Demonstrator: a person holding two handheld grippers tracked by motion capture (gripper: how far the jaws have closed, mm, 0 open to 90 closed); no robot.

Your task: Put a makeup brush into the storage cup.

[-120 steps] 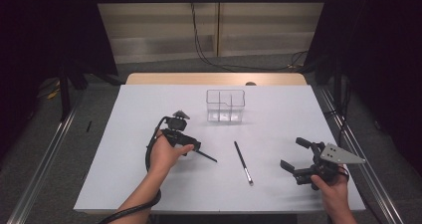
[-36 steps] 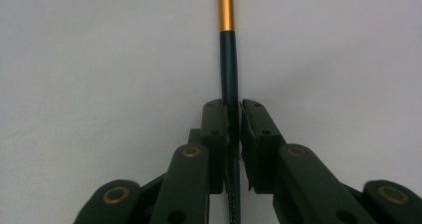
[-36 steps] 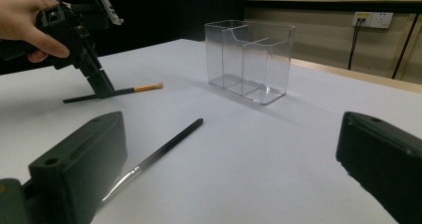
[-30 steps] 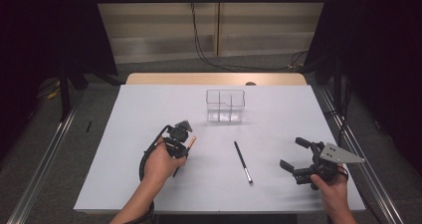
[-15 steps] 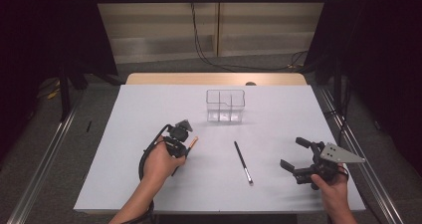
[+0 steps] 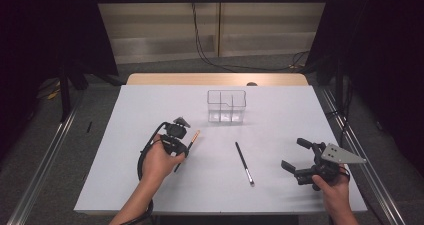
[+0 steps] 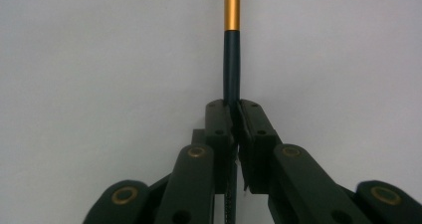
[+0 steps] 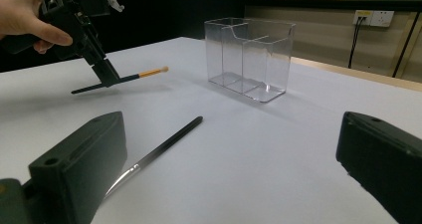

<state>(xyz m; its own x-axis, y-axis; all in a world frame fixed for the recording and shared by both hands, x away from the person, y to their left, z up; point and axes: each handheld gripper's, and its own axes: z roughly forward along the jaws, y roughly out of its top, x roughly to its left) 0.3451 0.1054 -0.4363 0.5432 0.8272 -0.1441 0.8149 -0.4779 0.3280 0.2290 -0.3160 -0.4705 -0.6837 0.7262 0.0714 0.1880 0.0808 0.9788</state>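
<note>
Step in hand: the left gripper (image 6: pixel 181 137) has its fingers pinching the gold-banded brush (image 7: pixel 232 45) by the dark handle, lifted clear of the surface (image 6: pixel 150 105); the likely aim is to carry it to the clear divided box (image 6: pixel 227 105)
Where the brush is: in the left gripper view the handle runs straight out from between the closed fingers; in the right gripper view it hangs nearly level above the surface, pale tip pointing toward the box
Doing it well: the grip sits toward the rear of the handle, so the long front end could swing; I would move slowly, tilt the brush upright before reaching the rim, and lower it into one compartment rather than across the divider
Grip check: the fingers look pressed squarely on the handle with no gap, which seems firm enough for a light brush
Right gripper (image 6: pixel 301 160): fingers spread wide and holding nothing, resting low near the right edge of the surface, well apart from the box
Other things: a second black brush (image 6: pixel 244 163) lies flat between the two grippers, bristle end toward the person
In the way: nothing lies between the held brush and the box; only the thin clear walls and divider need care, being hard to judge
</note>
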